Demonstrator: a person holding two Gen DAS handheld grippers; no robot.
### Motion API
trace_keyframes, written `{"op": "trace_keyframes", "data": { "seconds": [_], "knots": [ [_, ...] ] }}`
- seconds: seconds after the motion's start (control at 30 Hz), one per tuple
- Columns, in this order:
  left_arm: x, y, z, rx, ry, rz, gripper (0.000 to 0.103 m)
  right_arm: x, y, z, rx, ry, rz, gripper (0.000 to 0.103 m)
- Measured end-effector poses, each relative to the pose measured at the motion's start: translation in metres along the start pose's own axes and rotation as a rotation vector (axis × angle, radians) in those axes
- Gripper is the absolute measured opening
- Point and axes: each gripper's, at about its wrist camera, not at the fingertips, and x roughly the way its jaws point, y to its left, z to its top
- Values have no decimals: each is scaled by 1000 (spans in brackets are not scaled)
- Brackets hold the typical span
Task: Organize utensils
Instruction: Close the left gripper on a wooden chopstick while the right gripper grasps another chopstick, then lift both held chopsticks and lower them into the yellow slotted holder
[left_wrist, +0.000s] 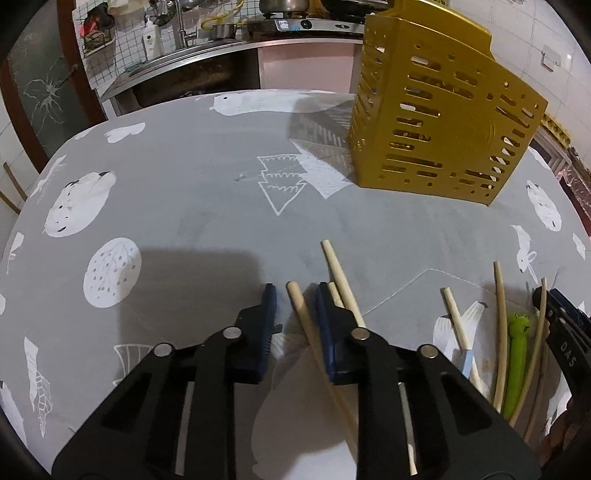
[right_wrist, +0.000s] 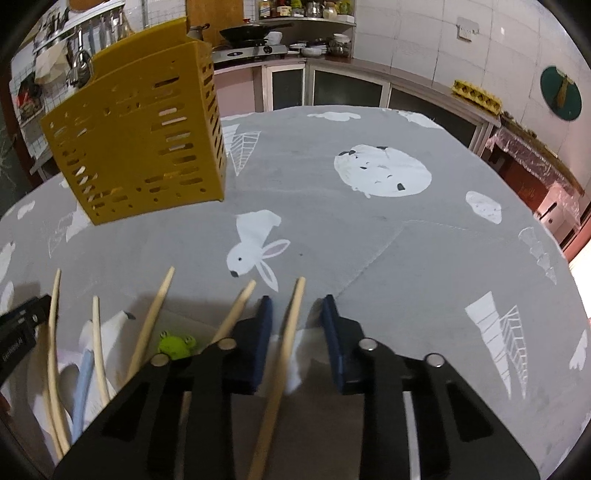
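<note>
A pale wooden chopstick (left_wrist: 301, 310) lies on the grey cloth between the jaws of my left gripper (left_wrist: 295, 291). It rests close to the right finger, with a gap at the left one, so the gripper is open. Two more chopsticks (left_wrist: 341, 280) lie just beyond that right finger. In the right wrist view another chopstick (right_wrist: 288, 332) lies between the jaws of my right gripper (right_wrist: 297, 302), with gaps on both sides; this gripper is open too. The yellow slotted utensil holder (left_wrist: 436, 122) (right_wrist: 140, 147) stands upright farther back on the table.
Between the two grippers lie several loose chopsticks (right_wrist: 151, 321), a green frog-topped utensil (right_wrist: 176, 345) (left_wrist: 517, 354) and a light blue handled one (right_wrist: 83, 376). The grey patterned tablecloth (left_wrist: 184, 206) covers the table. Behind it runs a kitchen counter with a sink (left_wrist: 177, 62) and a stove.
</note>
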Motion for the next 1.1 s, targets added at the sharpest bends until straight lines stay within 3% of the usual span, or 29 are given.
{"op": "trace_keyframes", "data": {
  "seconds": [0.17,0.37,0.53,0.7,1.1],
  "knots": [
    [2,0,3,1,1,-12,9,6,-1,8,32,11,20,8],
    [2,3,5,-5,-7,-36,5,4,-5,13,48,9,64,6],
    [-7,8,9,-20,-28,-71,5,-19,-7,21,37,-53,89,5],
    [-33,7,14,-2,-106,-81,5,-46,-8,30,26,-132,122,5],
    [-121,13,15,25,-381,-120,5,-116,-5,32,-21,-384,187,5]
  ]
}}
